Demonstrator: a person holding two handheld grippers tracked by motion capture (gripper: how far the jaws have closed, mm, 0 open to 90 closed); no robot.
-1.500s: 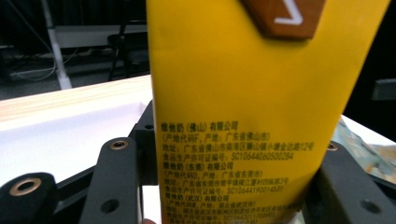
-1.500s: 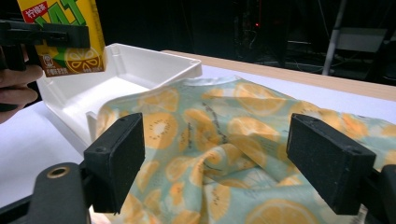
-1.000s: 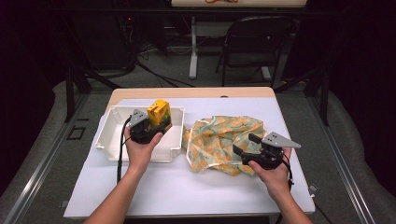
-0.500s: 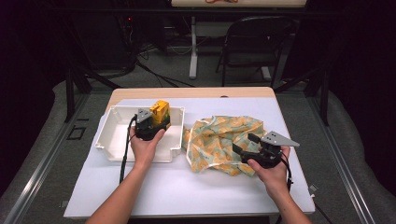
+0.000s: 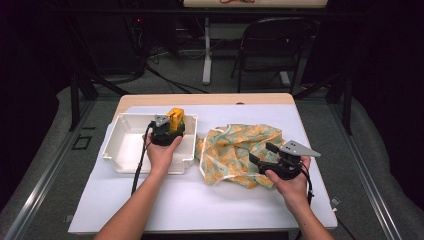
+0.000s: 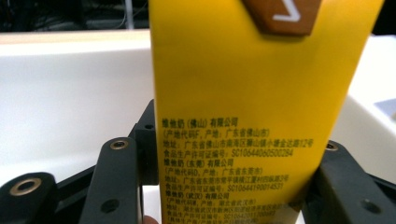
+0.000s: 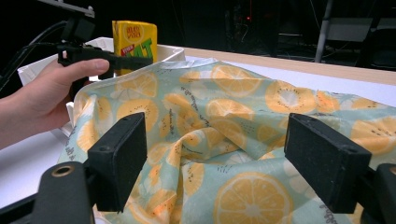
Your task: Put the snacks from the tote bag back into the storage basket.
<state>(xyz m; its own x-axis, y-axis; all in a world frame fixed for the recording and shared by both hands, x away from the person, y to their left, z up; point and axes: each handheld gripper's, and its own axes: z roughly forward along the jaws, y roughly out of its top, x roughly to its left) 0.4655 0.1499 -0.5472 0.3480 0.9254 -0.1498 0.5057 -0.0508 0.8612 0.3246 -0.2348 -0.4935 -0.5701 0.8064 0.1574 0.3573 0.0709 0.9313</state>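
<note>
We have the left gripper (image 5: 170, 131) clamped on the yellow carton (image 5: 176, 118), upright, over the back right corner of the white tray (image 5: 122, 145). In the left gripper view the jaws pinch the carton's (image 6: 243, 112) lower end; the pads look low on the box. Can't tell whether its base touches the tray floor.

Right gripper (image 5: 261, 155) has jaws wide, nothing between them, parked at the near right edge of the citrus-print cloth (image 5: 235, 147). In the right gripper view the cloth (image 7: 224, 140) is bunched in folds just ahead of the pads.

Risks, as we judge them:
- Low grip on a tall carton: it could pivot or tip on release, especially if let go above the floor or against the tray wall.
- Carton sits close to the tray's right rim, so a sideways pull-out could knock it over.
- Loose cloth: a shallow pinch grabs one fold and slips, or drags the pile into the tray.

Surface: white mat (image 5: 200, 200) over a wooden table (image 5: 210, 99). Room is dark; folding chair (image 5: 265, 50), a table leg and floor cables behind.
</note>
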